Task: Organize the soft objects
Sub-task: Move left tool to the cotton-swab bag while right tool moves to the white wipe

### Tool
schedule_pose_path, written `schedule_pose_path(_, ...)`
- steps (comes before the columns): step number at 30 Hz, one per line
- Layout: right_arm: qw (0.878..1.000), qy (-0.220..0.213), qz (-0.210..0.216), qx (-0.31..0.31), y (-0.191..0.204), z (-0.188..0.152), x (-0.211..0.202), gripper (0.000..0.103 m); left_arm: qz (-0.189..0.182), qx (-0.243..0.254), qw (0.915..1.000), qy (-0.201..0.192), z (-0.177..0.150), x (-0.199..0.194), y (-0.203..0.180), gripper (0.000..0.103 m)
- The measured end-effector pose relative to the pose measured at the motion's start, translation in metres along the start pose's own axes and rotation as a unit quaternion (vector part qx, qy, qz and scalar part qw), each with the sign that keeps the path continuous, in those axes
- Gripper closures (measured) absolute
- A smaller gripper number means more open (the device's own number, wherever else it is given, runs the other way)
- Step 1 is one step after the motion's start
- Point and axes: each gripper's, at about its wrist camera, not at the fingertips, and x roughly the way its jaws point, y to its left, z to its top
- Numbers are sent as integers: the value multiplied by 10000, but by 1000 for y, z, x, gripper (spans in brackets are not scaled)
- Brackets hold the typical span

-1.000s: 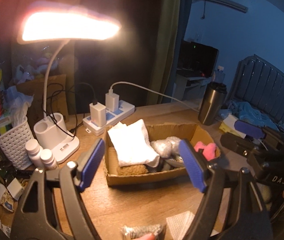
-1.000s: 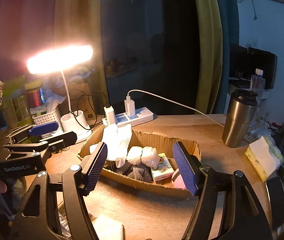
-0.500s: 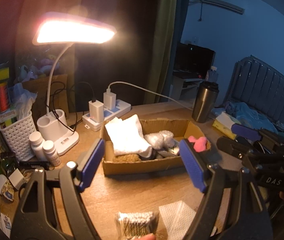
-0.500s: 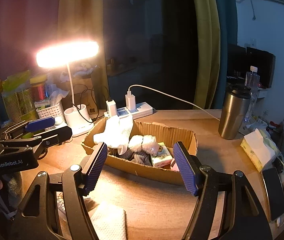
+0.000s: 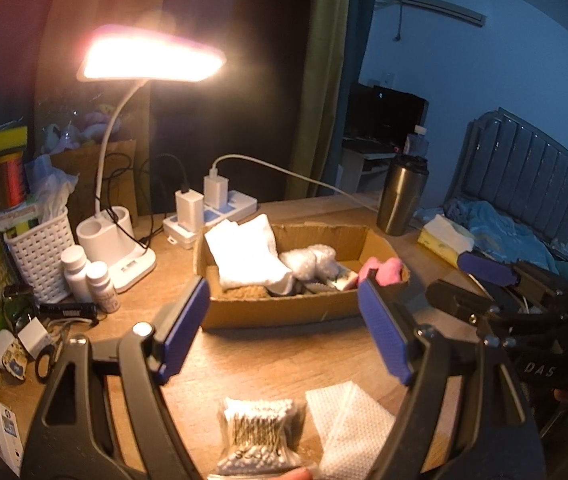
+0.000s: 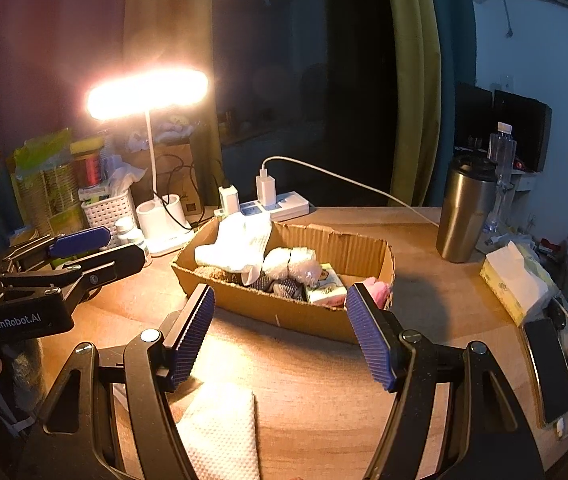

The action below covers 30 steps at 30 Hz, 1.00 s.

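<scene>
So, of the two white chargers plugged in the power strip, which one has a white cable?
The taller charger, farther back on the power strip. Its white cable runs rightwards; the nearer charger has a black one.

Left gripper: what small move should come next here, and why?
Probably lower the left gripper, open and empty, onto the bag of cotton swabs lying on the desk just below it. That bag and the white cloth beside it still lie outside the cardboard box, which already holds soft items.

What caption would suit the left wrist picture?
Open left gripper above a cotton swab pack and tissue, facing a cardboard box of soft things.
</scene>
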Motion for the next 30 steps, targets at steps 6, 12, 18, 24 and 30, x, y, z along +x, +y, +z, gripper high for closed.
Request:
schedule_pose_path(6, 10000, 91, 17, 20, 0, -11, -1, 31, 1, 13, 10000, 27, -11, -6, -5, 25)
schedule_pose_path(12, 9998, 178, 66, -9, 4, -22, -3, 31, 13, -28, 9999, 119, -24, -8, -6, 25)
schedule_pose_path(18, 9995, 296, 103, -10, 7, -33, -1, 31, 1, -85, 9998, 203, -34, -8, -5, 25)
schedule_pose_path(24, 9986, 508, 151, -6, 12, -47, 8, 31, -21, -132, 9993, 357, -48, -2, -3, 25)
schedule_pose_path(30, 9972, 719, 208, -8, 15, -58, 18, 31, -21, -229, 9983, 528, -62, 4, 3, 25)
